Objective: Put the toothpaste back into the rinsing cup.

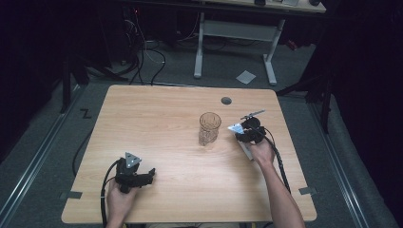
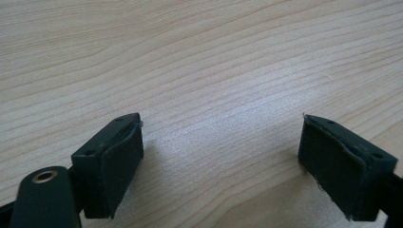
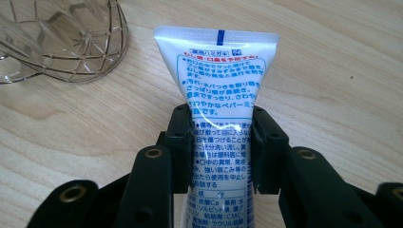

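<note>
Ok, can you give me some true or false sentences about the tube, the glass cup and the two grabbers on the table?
1. The right gripper is shut on the white squeezy tube with blue writing. True.
2. The see-through patterned glass cup lies tipped over on the light wooden table. False: in the high view it stands upright.
3. The left gripper has its jaws open with nothing between them. True.
4. The white tube is already inside the glass cup. False: it is outside the cup, clamped between the right gripper's jaws.
5. The left gripper is touching the glass cup. False: it is well apart from it, near the table's front edge.
</note>
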The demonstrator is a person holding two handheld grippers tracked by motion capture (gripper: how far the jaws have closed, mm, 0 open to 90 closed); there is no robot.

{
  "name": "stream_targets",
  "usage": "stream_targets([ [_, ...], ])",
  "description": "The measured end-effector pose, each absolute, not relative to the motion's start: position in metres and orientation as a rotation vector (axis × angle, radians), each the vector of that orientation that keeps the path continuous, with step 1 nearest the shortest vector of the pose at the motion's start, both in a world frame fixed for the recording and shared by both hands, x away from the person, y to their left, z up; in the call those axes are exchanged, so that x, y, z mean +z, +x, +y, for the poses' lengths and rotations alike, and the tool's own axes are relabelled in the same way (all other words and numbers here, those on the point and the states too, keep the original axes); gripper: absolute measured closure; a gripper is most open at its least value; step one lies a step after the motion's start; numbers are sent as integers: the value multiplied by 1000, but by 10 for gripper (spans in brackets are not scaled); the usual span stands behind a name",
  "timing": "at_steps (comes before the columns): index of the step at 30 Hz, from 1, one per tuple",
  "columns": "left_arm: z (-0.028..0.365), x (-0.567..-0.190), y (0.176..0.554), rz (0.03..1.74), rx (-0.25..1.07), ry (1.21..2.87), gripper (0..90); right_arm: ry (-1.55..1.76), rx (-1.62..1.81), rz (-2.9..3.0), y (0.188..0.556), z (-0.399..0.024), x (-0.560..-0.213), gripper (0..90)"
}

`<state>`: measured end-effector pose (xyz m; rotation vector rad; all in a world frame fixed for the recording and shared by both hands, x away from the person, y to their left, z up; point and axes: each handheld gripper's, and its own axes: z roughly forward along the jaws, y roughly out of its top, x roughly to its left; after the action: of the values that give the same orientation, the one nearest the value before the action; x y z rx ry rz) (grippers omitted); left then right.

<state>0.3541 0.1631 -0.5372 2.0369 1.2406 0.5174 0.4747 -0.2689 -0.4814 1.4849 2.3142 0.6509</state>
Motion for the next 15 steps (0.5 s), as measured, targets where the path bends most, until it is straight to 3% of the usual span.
stream_targets([
  [15,163,-537,354,1241,517,2037,154,1438,801,2265,452,-280,-465,659],
])
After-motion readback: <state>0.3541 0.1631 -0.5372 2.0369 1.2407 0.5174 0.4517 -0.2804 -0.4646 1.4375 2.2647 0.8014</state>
